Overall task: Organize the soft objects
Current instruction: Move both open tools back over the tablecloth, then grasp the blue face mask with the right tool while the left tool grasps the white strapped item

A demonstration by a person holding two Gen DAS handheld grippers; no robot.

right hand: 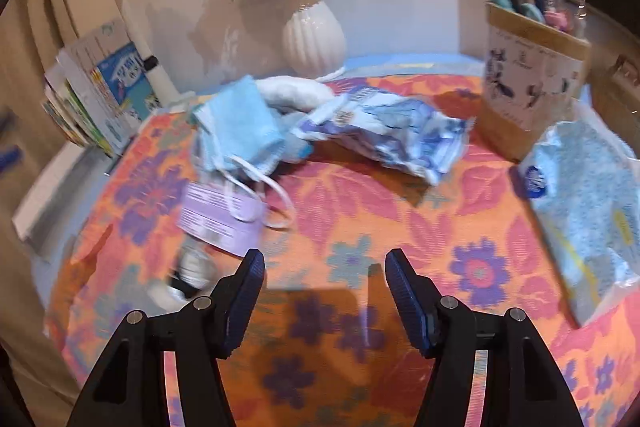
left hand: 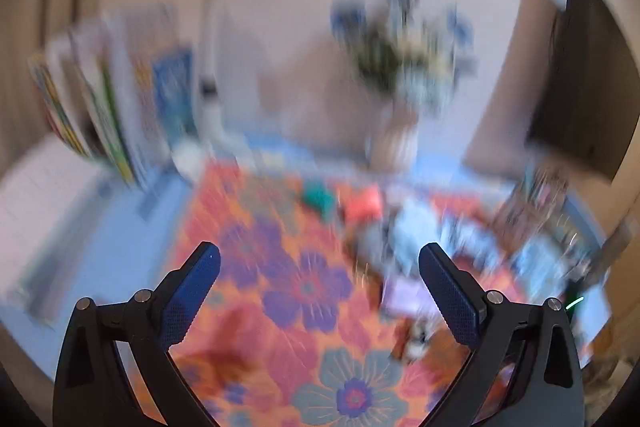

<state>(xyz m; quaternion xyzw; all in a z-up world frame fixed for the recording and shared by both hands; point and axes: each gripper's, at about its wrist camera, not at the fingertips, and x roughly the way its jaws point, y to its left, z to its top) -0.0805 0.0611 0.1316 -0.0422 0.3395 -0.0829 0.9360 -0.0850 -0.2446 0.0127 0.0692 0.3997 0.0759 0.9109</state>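
Both tools spread, nothing gripped: left tool (left hand: 319,263), right tool (right hand: 324,269). Soft stuff at far-left of floral tabletop (right hand: 360,211): blue masks (right hand: 236,127) with ear loops trailing over purple packet (right hand: 220,215), crumpled wipes pack (right hand: 384,137) just right. Risks: snagging a loop and dragging the pile; clipping vase (right hand: 314,37) or pen holder (right hand: 528,83) behind. Left view blurred, aim uncertain.

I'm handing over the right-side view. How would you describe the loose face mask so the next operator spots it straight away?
Start at the white ribbed vase at the back of the flowered tablecloth. In front of it and to the left lies the light blue face mask, partly folded, its white ear loops trailing onto a lilac card. The crinkled blue-and-white packet to its right is printed plastic; the mask is plain cloth with loops.
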